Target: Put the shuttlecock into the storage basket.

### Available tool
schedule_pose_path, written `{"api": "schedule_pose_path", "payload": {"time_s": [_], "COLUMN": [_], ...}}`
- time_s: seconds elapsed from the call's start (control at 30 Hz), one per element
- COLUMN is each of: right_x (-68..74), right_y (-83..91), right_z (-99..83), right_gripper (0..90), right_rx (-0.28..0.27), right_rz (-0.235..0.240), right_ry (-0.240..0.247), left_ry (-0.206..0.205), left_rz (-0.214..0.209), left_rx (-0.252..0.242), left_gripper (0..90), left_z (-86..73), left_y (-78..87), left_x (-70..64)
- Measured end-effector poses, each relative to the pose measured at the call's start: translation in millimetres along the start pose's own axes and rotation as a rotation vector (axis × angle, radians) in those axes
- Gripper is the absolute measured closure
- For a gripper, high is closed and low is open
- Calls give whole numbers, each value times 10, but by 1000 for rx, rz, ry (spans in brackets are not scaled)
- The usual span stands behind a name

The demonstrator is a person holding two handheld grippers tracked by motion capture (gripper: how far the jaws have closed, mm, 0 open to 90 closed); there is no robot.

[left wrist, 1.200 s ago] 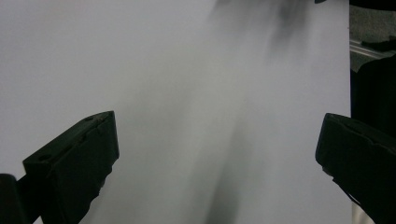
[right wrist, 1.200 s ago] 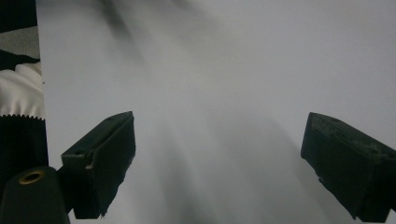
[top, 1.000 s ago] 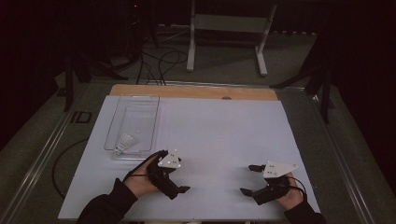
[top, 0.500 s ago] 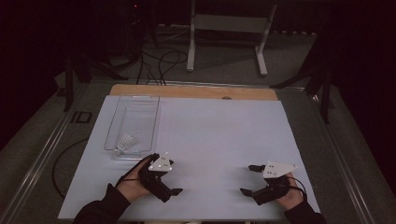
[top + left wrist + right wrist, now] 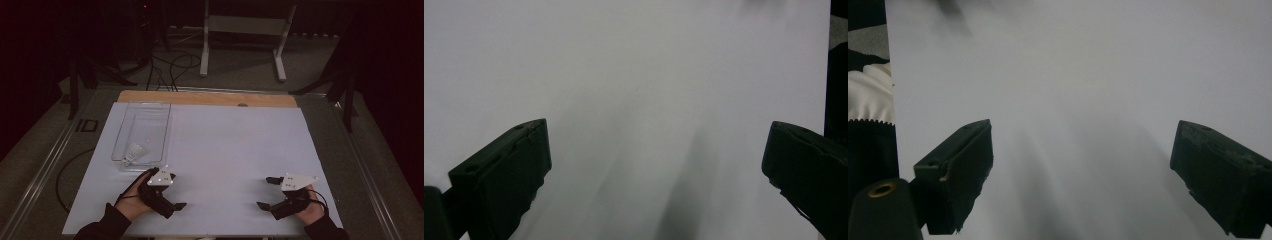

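Shuttlecock lies inside the clear tray on the white table — just beyond the left gripper. Left gripper and right gripper — jaws wide apart, both holding nothing.

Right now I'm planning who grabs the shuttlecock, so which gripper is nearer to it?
Left. The left gripper sits just below the clear tray holding the shuttlecock; the right gripper is far across the table's right side.

One clear plastic rectangular tray sits on one white table sheet; one white feathered shuttlecock lies inside it; two black handheld two-jaw grippers, left and right
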State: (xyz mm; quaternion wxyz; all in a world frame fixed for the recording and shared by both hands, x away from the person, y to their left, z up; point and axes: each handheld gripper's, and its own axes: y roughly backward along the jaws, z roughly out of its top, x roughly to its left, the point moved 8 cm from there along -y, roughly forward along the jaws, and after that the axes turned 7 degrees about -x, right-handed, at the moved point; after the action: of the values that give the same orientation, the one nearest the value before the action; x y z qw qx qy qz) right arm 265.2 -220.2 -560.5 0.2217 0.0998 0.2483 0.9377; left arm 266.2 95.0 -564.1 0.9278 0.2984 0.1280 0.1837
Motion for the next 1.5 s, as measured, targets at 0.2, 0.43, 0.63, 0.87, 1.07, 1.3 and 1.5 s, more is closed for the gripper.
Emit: {"api": "schedule_pose_path", "payload": {"time_s": [0.2, 0.43, 0.63, 0.87, 1.07, 1.3, 1.5], "right_x": [-3, -19, -34, -52, -85, -113, -169], "right_y": [5, 36, 57, 104, 131, 143, 147], "right_z": [-6, -27, -45, -57, -56, -49, -90], "right_gripper": [103, 103, 103, 103, 103, 103, 103], "right_rx": [1, 3, 9, -8, -22, -47, -42], "right_rz": [-6, -41, -70, -93, -115, -152, -185], "right_ry": [0, 16, 31, 18, 7, -15, -35], "left_ry": [9, 37, 37, 65, 89, 113, 133], "left_rz": [30, 50, 111, 169, 220, 271, 312], "left_rx": [-14, -63, -80, -81, -92, -132, -157], "left_gripper": [0, 0, 0, 0, 0, 0, 0], "left_z": [-68, -109, -175, -265, -311, -321, -343], "left_y": [68, 169, 237, 287, 338, 407, 472], "left_x": [55, 86, 131, 202, 261, 329, 365]}}
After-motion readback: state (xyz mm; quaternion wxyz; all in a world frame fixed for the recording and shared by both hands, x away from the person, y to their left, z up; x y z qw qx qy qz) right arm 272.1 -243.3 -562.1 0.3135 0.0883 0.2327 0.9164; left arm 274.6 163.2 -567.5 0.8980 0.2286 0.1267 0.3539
